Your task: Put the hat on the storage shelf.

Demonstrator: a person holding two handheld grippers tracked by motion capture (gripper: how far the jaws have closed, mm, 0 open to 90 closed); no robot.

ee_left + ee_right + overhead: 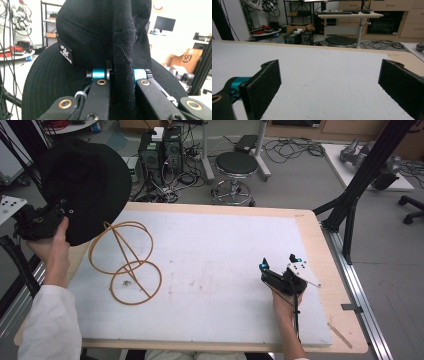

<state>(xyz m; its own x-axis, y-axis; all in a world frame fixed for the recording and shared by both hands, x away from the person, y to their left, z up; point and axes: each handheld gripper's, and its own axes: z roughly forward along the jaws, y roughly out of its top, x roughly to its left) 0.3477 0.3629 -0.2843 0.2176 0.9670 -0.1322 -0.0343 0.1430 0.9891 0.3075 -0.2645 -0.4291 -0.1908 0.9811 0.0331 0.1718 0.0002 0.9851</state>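
A black wide-brimmed hat (82,185) hangs in the air over the table's far left corner. My left gripper (57,212) is shut on a fold of its fabric at the lower edge. In the left gripper view the hat (95,37) shows a small white-on-black label, and the cloth is pinched between the jaws of the left gripper (121,75). A tan wire stand (127,262) made of two rings and crossed rods sits on the white mat (215,270), just right of the hat. My right gripper (278,261) rests at the mat's right side; in its own view this gripper (329,77) stands open and holds nothing.
The mat lies on a wooden table with a bare strip (325,250) along its right side. Beyond the far edge are a round stool (236,165), computer towers (160,147) with cables, and a black frame post (365,175) at the right.
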